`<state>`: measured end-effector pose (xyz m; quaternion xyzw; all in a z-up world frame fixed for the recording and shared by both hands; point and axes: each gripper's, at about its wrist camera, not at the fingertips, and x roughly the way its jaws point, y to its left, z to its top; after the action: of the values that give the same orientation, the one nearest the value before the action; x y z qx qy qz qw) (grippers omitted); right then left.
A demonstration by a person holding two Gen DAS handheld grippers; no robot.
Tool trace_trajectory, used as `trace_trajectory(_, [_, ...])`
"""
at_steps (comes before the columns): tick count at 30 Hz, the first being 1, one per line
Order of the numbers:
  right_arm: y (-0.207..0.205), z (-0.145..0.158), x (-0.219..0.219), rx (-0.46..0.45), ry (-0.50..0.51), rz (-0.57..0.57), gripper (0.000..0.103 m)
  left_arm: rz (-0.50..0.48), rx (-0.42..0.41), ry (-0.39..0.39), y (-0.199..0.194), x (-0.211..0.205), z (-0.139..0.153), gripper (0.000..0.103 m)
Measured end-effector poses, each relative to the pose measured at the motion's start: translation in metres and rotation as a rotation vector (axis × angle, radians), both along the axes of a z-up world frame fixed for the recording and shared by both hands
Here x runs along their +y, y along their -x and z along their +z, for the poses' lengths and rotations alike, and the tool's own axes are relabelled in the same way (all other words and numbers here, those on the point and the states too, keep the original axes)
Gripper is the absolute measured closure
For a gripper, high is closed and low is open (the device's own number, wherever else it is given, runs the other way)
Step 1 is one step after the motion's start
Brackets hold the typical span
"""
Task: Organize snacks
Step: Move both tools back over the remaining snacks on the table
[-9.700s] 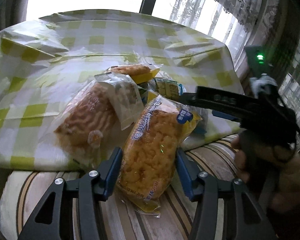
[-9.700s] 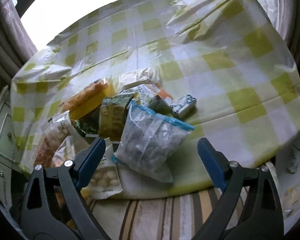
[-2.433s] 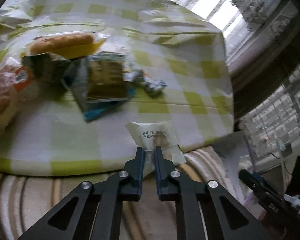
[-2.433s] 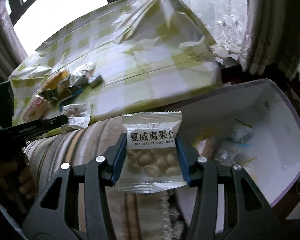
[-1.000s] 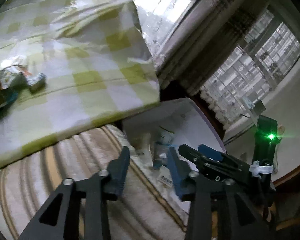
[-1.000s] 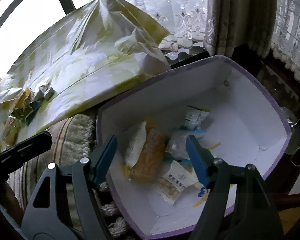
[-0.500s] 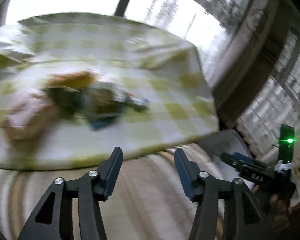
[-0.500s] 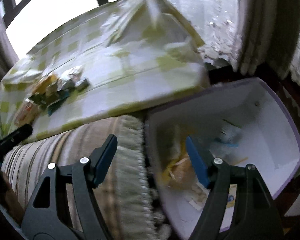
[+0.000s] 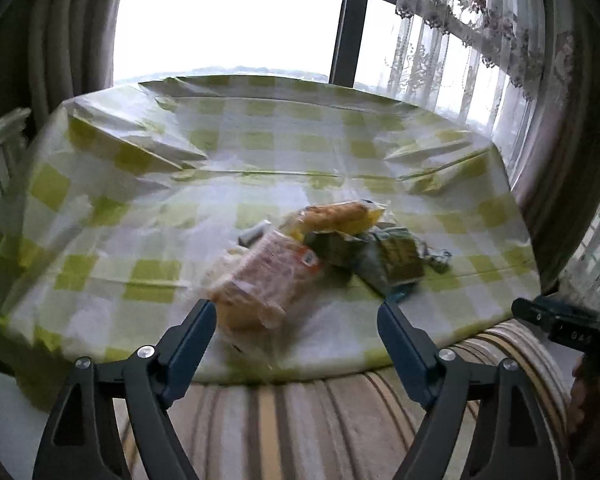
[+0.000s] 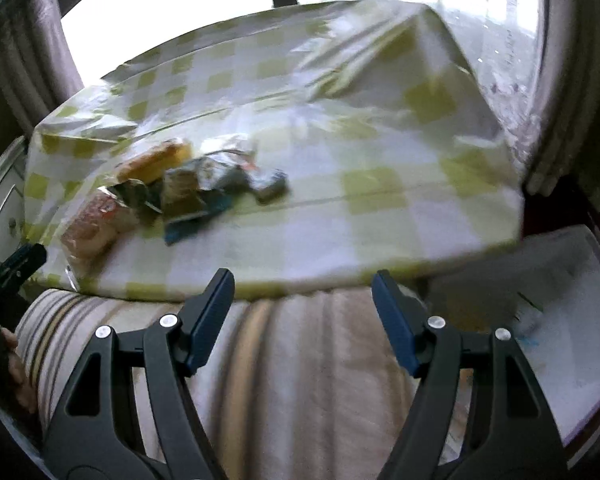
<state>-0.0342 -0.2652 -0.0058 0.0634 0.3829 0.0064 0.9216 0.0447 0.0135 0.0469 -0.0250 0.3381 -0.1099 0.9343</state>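
Note:
A pile of snack packets lies on the green-checked tablecloth (image 9: 148,200): a clear bread packet (image 9: 260,280) nearest, a yellow cake packet (image 9: 336,214) behind it, dark green packets (image 9: 396,260) and a small wrapped sweet (image 9: 440,258) to the right. My left gripper (image 9: 296,316) points at the bread packet from short of the table edge; its jaws are opening and hold nothing. My right gripper (image 10: 303,284) hangs over the striped cushion (image 10: 300,360), open and still widening a little, with nothing in it. The pile (image 10: 188,188) sits far left of it. The white box (image 10: 572,320) shows at lower right.
A striped cushion (image 9: 300,420) runs along the table's near edge. Curtains (image 9: 560,80) and a bright window (image 9: 228,28) stand behind the table. A white cabinet (image 10: 0,208) is on the left. The right hand (image 9: 592,384) with its tool shows at the left wrist view's right edge.
Both views have swung from the white box back to the table and its snack pile. The left jaws have spread much wider. The box has slid to the right wrist view's lower right.

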Motion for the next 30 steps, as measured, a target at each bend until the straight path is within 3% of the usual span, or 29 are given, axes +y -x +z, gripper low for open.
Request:
trace_trajectory(16, [-0.08, -0.005, 0.09, -0.022, 0.087, 0.121, 0.025, -0.085, 0.123, -0.214, -0.058, -0.012, -0.026, 0.014])
trace_trajectory(26, [-0.11, -0.016, 0.113, -0.001, 0.164, 0.129, 0.025, -0.081, 0.191, -0.23, -0.076, -0.01, -0.045, 0.015])
trace_trajectory(28, [-0.114, -0.018, 0.116, -0.004, 0.181, 0.126, 0.025, -0.077, 0.194, -0.233, -0.077, -0.01, -0.049, 0.016])
trace_trajectory(30, [-0.117, -0.019, 0.119, -0.006, 0.204, 0.123, 0.025, -0.079, 0.197, -0.231, -0.077, -0.01, -0.051, 0.031])
